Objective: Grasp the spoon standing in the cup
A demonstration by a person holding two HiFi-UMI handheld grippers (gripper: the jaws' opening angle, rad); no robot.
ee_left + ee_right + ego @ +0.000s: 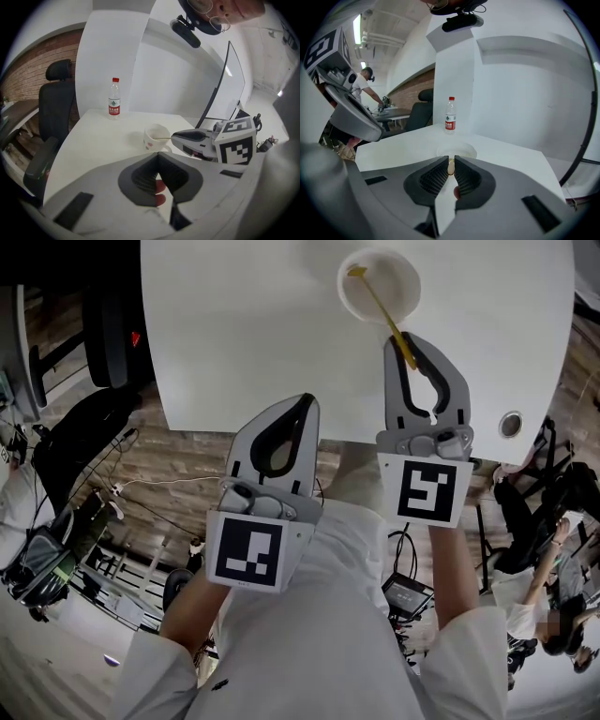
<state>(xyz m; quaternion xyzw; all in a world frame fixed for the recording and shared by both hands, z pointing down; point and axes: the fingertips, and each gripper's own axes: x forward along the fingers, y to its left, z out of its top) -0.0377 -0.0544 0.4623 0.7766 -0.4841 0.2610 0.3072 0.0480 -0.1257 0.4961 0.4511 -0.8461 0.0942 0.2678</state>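
Spoon [380,307] stands slanted in the white cup [408,277] on the white table [244,334]. Its yellow handle leans out over the rim towards the right gripper [405,341]. In the right gripper view the jaws stand narrow, and the pale end of the handle [450,165] sits right between their tips, filling the gap. The pads seem to press on it from both sides, though the contact is small in that view. The cup's rim [457,151] lies just beyond the jaw tips, and a water bottle [450,114] stands farther on, straight ahead of them.

The left gripper [307,401] hangs at the near edge of the table, its jaws brought together with nothing between them. Cup and spoon are ahead of these jaws and slightly to their right, well apart from them.
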